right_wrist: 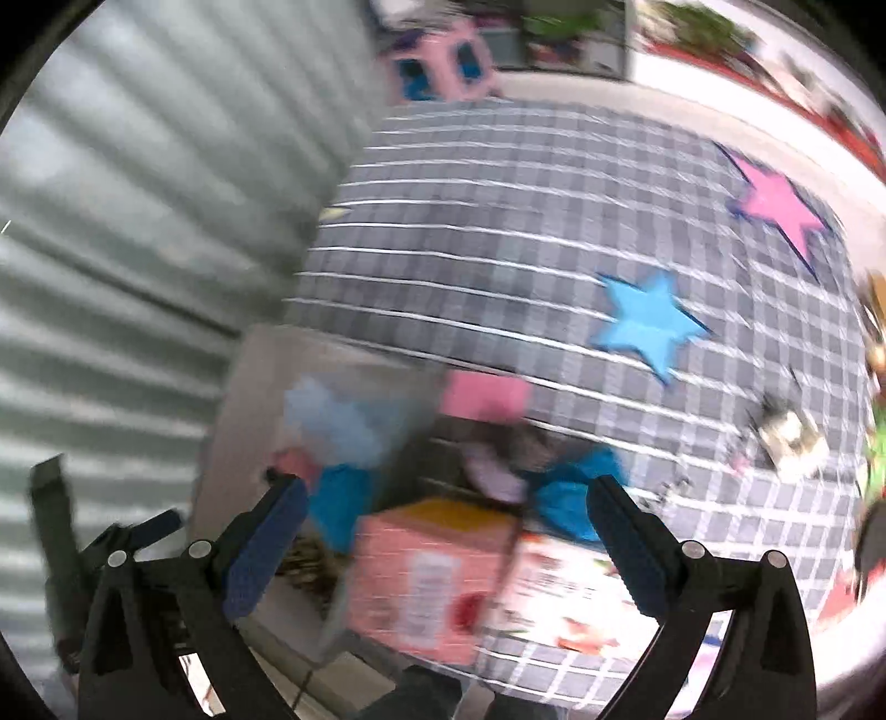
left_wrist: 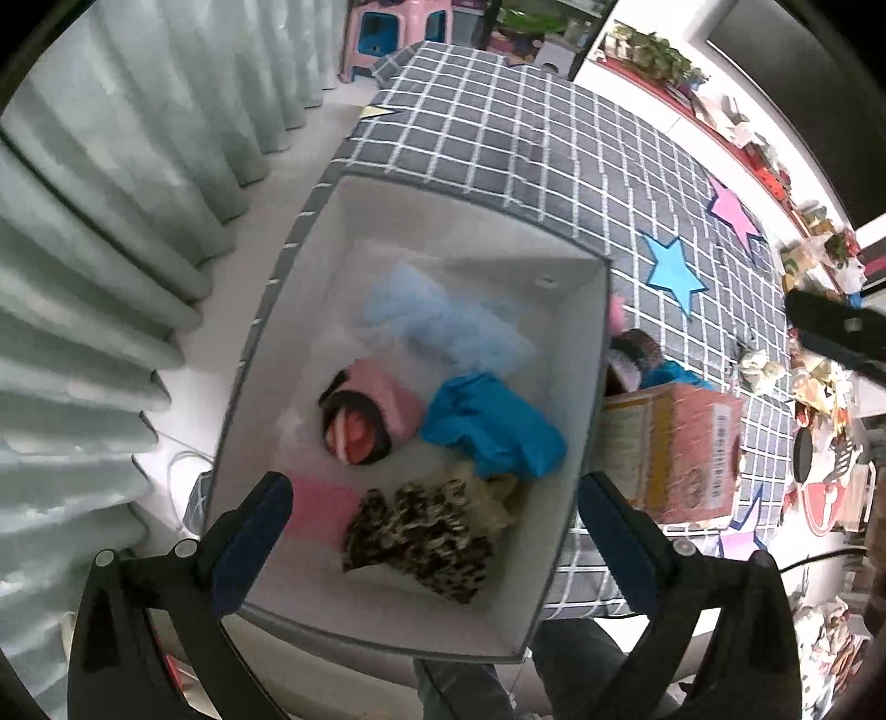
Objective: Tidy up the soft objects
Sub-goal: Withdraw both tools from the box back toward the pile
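Note:
A grey fabric storage bin [left_wrist: 570, 421] with white lining stands at the mat's edge. It holds a pale blue cloth [left_wrist: 443, 321], a pink rolled item [left_wrist: 382, 404], a bright blue cloth [left_wrist: 493, 426], a leopard-print piece [left_wrist: 421, 531] and a pink piece [left_wrist: 321, 507]. My left gripper [left_wrist: 434, 504] is open and empty above the bin. My right gripper [right_wrist: 443, 507] is open and empty over a pink cardboard box [right_wrist: 426, 576]; that view is blurred. More soft items, a blue cloth [right_wrist: 570, 498] and a pink piece [right_wrist: 487, 396], lie on the mat beside the box.
A grey checked play mat [left_wrist: 526, 144] with blue [left_wrist: 673, 271] and pink [left_wrist: 733, 207] stars covers the floor. Curtains [left_wrist: 111, 221] hang at left. A pink box [left_wrist: 686, 448] stands right of the bin. Small toys [left_wrist: 814, 387] are scattered at right. A pink stool [left_wrist: 398, 33] is far back.

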Demonstrator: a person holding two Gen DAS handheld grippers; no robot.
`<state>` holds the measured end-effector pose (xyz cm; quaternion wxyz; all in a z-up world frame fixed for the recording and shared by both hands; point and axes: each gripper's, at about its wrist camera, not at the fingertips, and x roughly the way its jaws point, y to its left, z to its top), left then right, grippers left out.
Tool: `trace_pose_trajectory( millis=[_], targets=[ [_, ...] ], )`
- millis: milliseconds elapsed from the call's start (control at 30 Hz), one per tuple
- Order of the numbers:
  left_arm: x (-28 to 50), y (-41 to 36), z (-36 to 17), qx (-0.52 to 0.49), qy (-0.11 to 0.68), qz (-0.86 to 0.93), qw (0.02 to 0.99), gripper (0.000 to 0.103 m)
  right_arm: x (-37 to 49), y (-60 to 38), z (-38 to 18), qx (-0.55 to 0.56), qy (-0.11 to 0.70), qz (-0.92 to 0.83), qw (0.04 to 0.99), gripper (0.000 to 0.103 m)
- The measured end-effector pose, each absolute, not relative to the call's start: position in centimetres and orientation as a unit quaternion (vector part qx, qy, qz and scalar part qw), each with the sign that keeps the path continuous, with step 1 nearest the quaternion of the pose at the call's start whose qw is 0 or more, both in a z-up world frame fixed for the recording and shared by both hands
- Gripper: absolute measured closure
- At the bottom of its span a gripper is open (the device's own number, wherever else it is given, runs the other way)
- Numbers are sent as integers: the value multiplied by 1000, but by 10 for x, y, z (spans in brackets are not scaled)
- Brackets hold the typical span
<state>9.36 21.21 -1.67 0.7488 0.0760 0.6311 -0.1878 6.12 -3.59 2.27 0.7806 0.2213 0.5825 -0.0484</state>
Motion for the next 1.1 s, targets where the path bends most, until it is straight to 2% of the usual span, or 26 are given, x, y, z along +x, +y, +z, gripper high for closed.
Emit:
trace_pose_trajectory(
  millis=[267, 633, 1100],
  targets=[
    [99, 168, -11, 100, 635, -208, 737, 0, 31, -108, -42, 278, 623, -115, 722, 2],
    [111, 110, -6, 127, 639, -216, 727, 0, 36, -116, -93, 298, 645, -87, 698, 2],
    [112, 125, -21, 114, 662, -165, 722, 0, 133, -65, -123, 145, 671, 1, 728, 2]
  ],
)
